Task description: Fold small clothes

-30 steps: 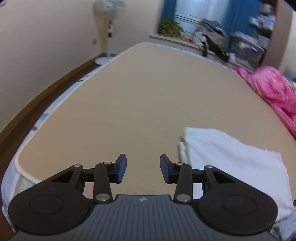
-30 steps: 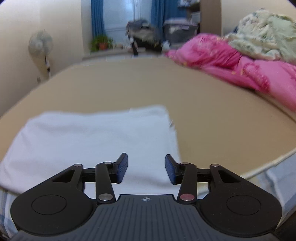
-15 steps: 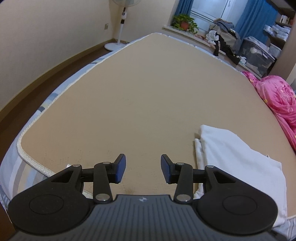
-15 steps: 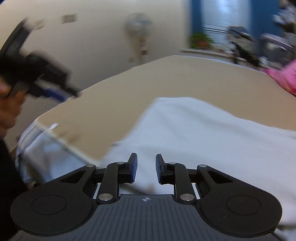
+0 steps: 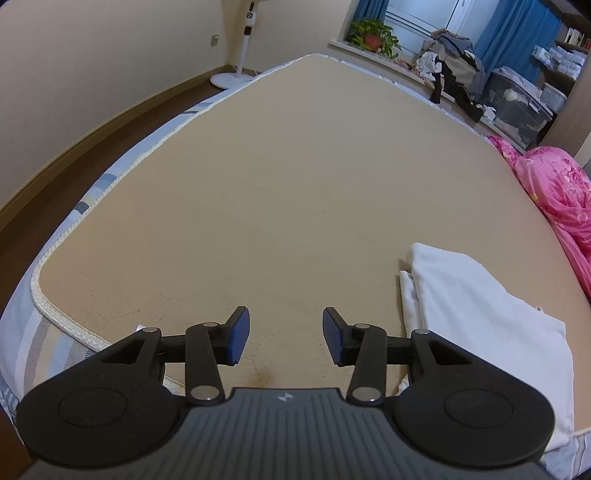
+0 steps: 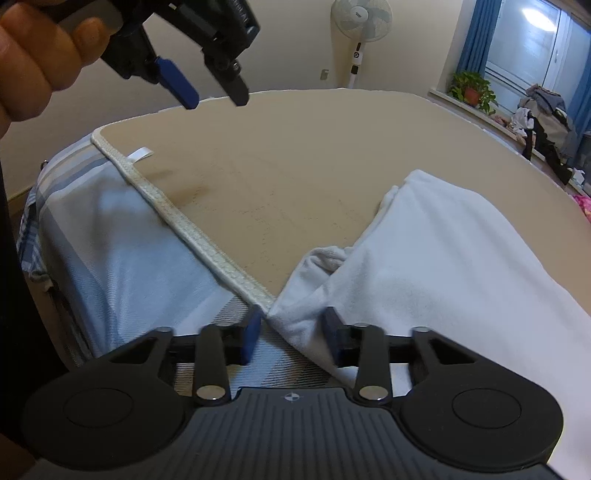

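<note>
A white folded garment (image 5: 480,314) lies on the tan mat (image 5: 295,184) near the bed's front edge, to the right of my left gripper (image 5: 286,339). That gripper hovers open over bare mat with nothing between its fingers. In the right wrist view it appears at the upper left, as the left gripper (image 6: 214,99) held by a hand (image 6: 33,55). My right gripper (image 6: 291,334) sits low at the mat's edge. The near corner of the garment (image 6: 443,258) lies between its fingers. A gap shows beside the left pad (image 6: 251,334), so the cloth is not pinched.
The mat's white braided trim (image 6: 177,221) runs along the bed edge, with a striped blue sheet (image 6: 110,240) dropping below it. A pink quilt (image 5: 554,192) lies on the right. A standing fan (image 6: 360,33), a potted plant (image 5: 371,35) and piled clothes (image 5: 454,74) are beyond the bed.
My right gripper swung left, rolled and dropped to the garment's near corner at the bed edge, jaws narrower than a second ago. My left gripper shifted slightly away from the garment.
</note>
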The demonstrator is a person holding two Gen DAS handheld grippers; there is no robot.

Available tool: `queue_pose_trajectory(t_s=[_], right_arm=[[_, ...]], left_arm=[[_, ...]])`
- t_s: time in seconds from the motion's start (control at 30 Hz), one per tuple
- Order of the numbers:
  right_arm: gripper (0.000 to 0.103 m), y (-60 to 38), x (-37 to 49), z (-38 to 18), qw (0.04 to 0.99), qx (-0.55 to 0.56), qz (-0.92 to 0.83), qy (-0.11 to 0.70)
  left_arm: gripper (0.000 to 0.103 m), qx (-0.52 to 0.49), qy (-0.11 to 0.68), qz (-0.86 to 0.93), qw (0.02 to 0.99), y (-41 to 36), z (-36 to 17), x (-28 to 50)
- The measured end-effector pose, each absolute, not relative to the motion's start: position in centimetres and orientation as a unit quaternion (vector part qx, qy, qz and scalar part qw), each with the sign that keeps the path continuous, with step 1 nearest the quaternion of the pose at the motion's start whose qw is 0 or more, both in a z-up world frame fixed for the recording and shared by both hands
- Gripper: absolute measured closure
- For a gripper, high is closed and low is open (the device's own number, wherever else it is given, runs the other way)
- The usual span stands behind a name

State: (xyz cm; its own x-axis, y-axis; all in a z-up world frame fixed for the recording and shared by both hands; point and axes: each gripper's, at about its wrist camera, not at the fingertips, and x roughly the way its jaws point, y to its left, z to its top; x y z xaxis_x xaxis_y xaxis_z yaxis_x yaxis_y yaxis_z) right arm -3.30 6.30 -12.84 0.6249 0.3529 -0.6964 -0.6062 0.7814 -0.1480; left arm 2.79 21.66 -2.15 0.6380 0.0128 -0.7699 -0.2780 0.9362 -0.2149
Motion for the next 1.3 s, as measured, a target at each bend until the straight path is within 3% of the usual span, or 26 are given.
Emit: queue_pose_trajectory(t_s=[0.03, 0.23, 0.93, 1.17, 1.3], right_arm=[[0.084, 5.9, -3.1, -12.7, 0.881, -0.176, 0.279, 0.340], [0.092, 4.1, -2.0, -11.7, 0.877, -0.123, 0.301, 0.354], [0.095, -2.3, 1.2, -5.6, 0.894, 0.069, 0.262, 0.357], [0.096, -16.7, -1.1, -0.8, 0.925, 0.269, 0.128, 0.236], [0.096, -26.8, -5.5, -2.7, 0.913, 0.359, -0.041, 0.187]], left_arm=[[0.054, -0.159, 0.418, 0.081, 0.891, 21.5, -2.1, 2.8], [0.053, -0.156, 0.419, 0.080, 0.891, 21.2, -2.2, 2.8], [0.053, -0.097, 0.448, 0.093, 0.884, 18.0, -3.8, 3.6], [0.053, -0.079, 0.449, 0.077, 0.887, 15.8, -3.9, 4.1], [0.053, -0.060, 0.450, 0.064, 0.889, 13.7, -4.1, 4.9]])
